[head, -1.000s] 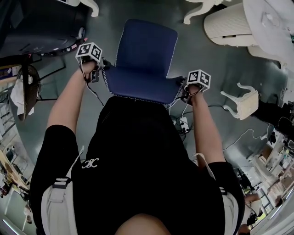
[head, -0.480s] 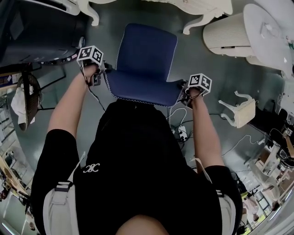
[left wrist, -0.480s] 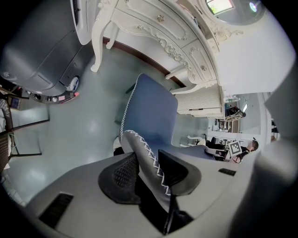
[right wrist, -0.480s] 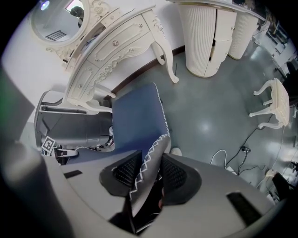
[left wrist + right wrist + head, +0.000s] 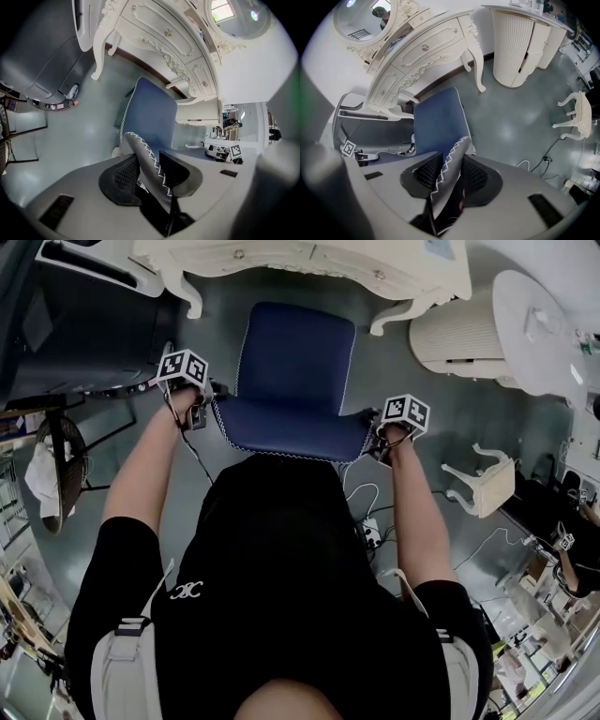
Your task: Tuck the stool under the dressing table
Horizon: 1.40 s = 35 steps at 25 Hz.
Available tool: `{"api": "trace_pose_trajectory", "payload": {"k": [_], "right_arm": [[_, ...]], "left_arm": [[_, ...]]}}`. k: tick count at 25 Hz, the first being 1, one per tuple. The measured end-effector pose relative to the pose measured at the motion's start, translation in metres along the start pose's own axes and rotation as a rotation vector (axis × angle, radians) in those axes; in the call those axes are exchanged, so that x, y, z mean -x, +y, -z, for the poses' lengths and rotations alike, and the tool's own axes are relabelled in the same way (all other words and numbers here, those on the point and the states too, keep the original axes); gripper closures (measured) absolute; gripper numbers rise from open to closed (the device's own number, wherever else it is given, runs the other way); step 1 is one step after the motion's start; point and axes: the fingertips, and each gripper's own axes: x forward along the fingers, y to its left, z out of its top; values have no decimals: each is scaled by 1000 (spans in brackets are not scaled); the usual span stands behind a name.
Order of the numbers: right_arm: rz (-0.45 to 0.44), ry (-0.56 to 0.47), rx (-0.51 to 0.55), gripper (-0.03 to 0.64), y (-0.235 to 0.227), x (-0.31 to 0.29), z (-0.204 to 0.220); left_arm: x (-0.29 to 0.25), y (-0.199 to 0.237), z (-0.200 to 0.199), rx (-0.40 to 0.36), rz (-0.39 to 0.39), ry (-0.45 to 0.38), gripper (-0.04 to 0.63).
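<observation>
From the head view, the blue stool (image 5: 295, 371) stands on the grey floor (image 5: 403, 381) between the two grippers, its far edge close to the front of the white dressing table (image 5: 309, 263). The left gripper (image 5: 204, 401) sits at the stool's near left corner and the right gripper (image 5: 375, 432) at its near right corner. Both bare forearms reach forward and down.

In the left gripper view, the jaws are clamped on the stool's stitched edge (image 5: 149, 157), and the seat stretches ahead toward the dressing table.

In the right gripper view, the jaws likewise pinch the stitched edge, pointing steeply down at the seat.
</observation>
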Motion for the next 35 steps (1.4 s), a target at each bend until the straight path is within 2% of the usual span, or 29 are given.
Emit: {"api": "trace_pose_trajectory", "payload": {"k": [5, 10, 23, 35], "right_arm": [[8, 2, 25, 494, 5, -1, -37], [-8, 2, 30, 494, 13, -1, -82], [-26, 2, 89, 492, 25, 4, -204], [-26, -9, 87, 489, 39, 2, -282]], "left_arm": [[0, -11, -25, 12, 16, -24, 465], [4, -27, -65, 41, 20, -82, 465], [1, -72, -156, 67, 4, -124, 465], [1, -97, -233, 66, 34, -153, 465]]}}
